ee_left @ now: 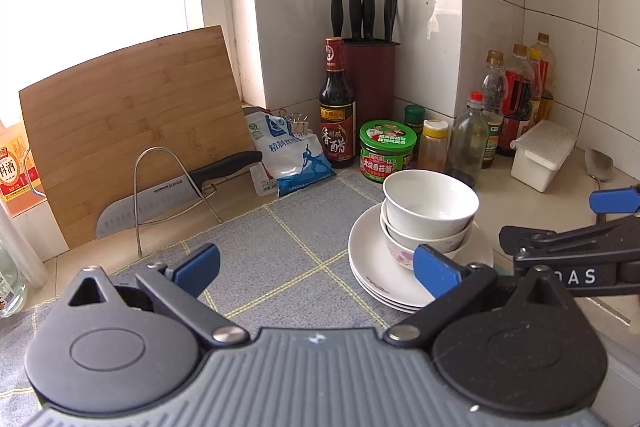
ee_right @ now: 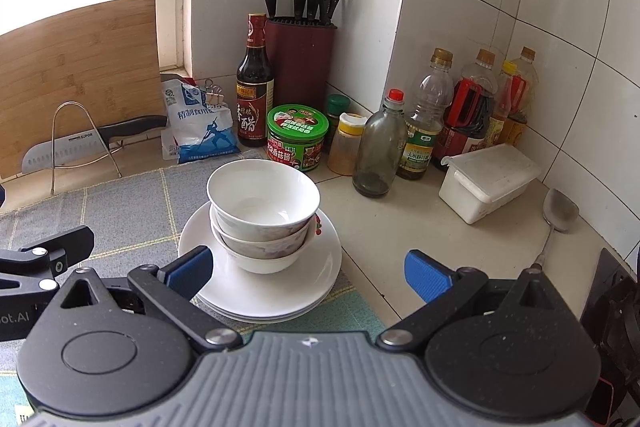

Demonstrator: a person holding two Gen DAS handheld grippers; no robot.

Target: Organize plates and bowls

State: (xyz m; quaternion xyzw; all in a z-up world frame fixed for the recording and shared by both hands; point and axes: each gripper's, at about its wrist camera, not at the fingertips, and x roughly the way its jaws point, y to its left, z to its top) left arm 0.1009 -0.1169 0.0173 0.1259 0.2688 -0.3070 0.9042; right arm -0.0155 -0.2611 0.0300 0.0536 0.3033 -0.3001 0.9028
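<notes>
3 nested bowls [ee_right: 262, 215] sat on stacked plates [ee_right: 260, 291], consolidated on the tabletop [ee_right: 420, 251]. Both claws, left [ee_left: 316, 269] and right [ee_right: 306, 273], hovered released, holding nothing.

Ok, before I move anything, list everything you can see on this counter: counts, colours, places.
bowls: three, white, nested on the plates
plates: three, white, stacked on the mat
mat: one, grey check, on the counter
cutting board: one, bamboo, leaning far left
knife: one, black handle, in a wire stand before the board
salt bag: one, white and blue, beside the board
vinegar bottle: one, dark, before the knife block
knife block: one, maroon, corner
sauce jar: one, green lid, behind the bowls
white box: one, right
spoon: one, metal, far right
left gripper: open, empty
right gripper: open, empty
</notes>
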